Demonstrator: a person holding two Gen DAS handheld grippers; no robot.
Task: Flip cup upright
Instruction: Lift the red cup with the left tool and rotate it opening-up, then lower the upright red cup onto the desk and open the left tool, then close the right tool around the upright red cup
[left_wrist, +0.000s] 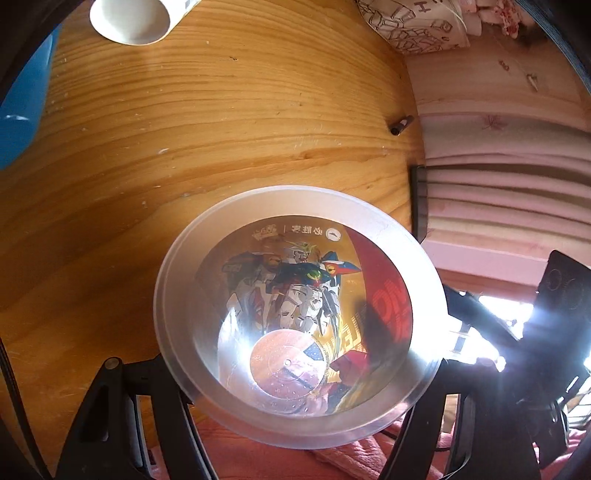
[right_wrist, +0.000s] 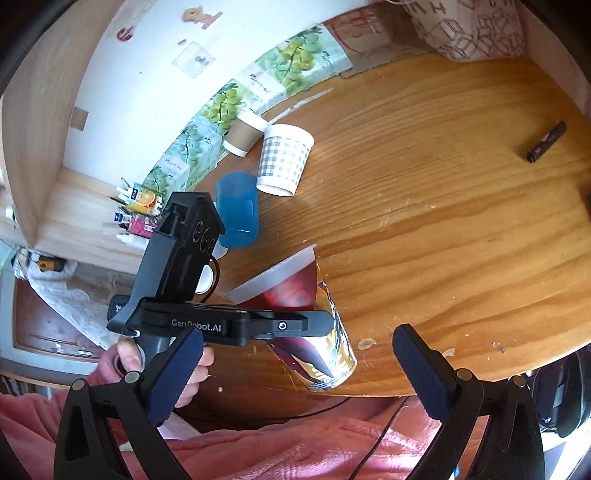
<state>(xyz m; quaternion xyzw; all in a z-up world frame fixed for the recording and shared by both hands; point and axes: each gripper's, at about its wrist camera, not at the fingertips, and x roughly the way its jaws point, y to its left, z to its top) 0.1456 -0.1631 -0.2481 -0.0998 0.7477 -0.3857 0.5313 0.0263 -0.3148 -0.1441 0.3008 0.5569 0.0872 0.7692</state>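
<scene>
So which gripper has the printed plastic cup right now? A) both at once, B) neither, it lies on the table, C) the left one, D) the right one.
C: the left gripper is clamped across the printed plastic cup, while the right gripper is open with nothing between its pads.

Bench (right_wrist: 443, 184): round wooden top, orange-brown grain with pale scuffs near the front edge
Checked cup (right_wrist: 284, 158): grey-and-white paper cup lying on its side on the bench; open mouth toward the front
Brown cup (right_wrist: 245, 133): paper cup with a white rim, tipped over just behind the checked cup
Blue cup (right_wrist: 238, 212): translucent blue plastic, on the bench near the checked cup
Dark tube (right_wrist: 546, 142): small black cylinder lying flat; well apart from the cups, toward the right edge
Patterned bag (right_wrist: 465, 29): white with line drawings; at the far edge
Grape-print boxes (right_wrist: 229, 99): row along the wall behind the bench
Pink cloth (right_wrist: 295, 443): below the front edge
</scene>
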